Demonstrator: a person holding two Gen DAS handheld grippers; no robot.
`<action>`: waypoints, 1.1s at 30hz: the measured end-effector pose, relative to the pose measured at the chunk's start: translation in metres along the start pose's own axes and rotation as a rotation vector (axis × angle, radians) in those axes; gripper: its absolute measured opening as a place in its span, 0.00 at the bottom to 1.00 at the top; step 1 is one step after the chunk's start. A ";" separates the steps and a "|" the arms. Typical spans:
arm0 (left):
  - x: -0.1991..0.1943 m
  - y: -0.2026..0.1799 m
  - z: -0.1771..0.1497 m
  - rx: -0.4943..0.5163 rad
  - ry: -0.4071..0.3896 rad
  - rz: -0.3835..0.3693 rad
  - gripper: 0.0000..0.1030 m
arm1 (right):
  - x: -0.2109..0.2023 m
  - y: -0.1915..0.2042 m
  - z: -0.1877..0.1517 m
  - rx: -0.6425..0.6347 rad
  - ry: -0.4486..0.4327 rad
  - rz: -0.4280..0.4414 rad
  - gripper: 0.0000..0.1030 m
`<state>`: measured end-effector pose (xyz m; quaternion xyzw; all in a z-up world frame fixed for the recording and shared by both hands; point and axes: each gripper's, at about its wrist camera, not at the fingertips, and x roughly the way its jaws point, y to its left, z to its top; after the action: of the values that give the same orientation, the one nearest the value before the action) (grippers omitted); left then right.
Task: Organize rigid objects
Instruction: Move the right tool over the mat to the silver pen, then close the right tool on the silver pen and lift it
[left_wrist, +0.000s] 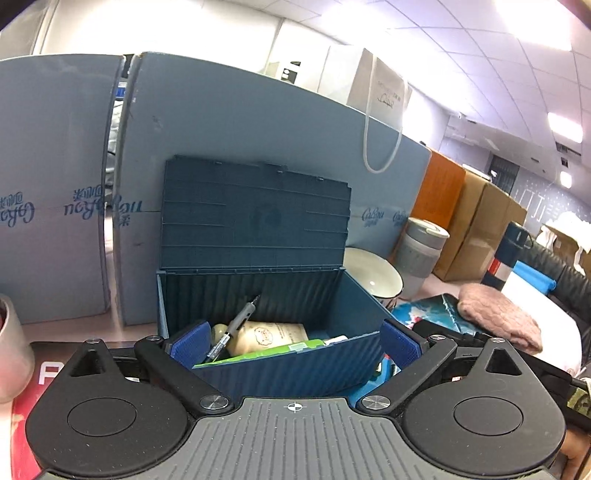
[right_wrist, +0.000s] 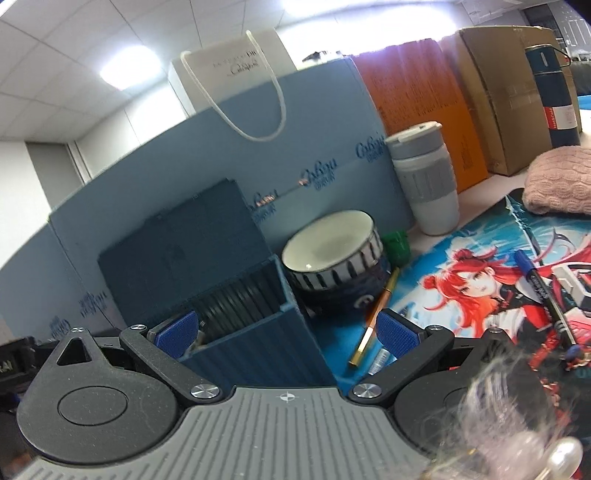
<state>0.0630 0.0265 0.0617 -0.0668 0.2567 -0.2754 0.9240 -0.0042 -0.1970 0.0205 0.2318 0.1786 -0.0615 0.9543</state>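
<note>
The blue box (left_wrist: 295, 354) sits on the tabletop (right_wrist: 436, 236) with its lid up. Inside it lie a gray pen (left_wrist: 236, 325), a cream bottle (left_wrist: 269, 336) and a flat green thing (left_wrist: 273, 352). The left claw (left_wrist: 293, 341) is wide, holds nothing, and hangs just in front of the box. The right claw (right_wrist: 286, 332) is wide and empty too, at the box's corner. A gold pen (right_wrist: 373, 317) and a blue marker (right_wrist: 543, 291) lie outside on the picture mat (right_wrist: 461, 295), beside a bowl (right_wrist: 332, 258). I think one thing was just put in. Next, a claw should go down and pinch the thin gold pen.
</note>
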 end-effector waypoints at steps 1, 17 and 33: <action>-0.001 0.001 -0.001 -0.006 -0.002 -0.004 0.97 | 0.000 -0.003 0.002 -0.002 0.006 -0.019 1.00; -0.001 0.019 0.000 -0.055 0.004 -0.034 0.97 | 0.061 -0.055 0.014 0.175 0.244 -0.202 0.98; -0.008 0.031 0.004 -0.096 -0.022 -0.039 0.97 | 0.107 -0.036 0.012 -0.097 0.269 -0.437 0.45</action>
<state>0.0744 0.0570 0.0600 -0.1191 0.2583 -0.2800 0.9169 0.0919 -0.2384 -0.0247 0.1476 0.3523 -0.2261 0.8961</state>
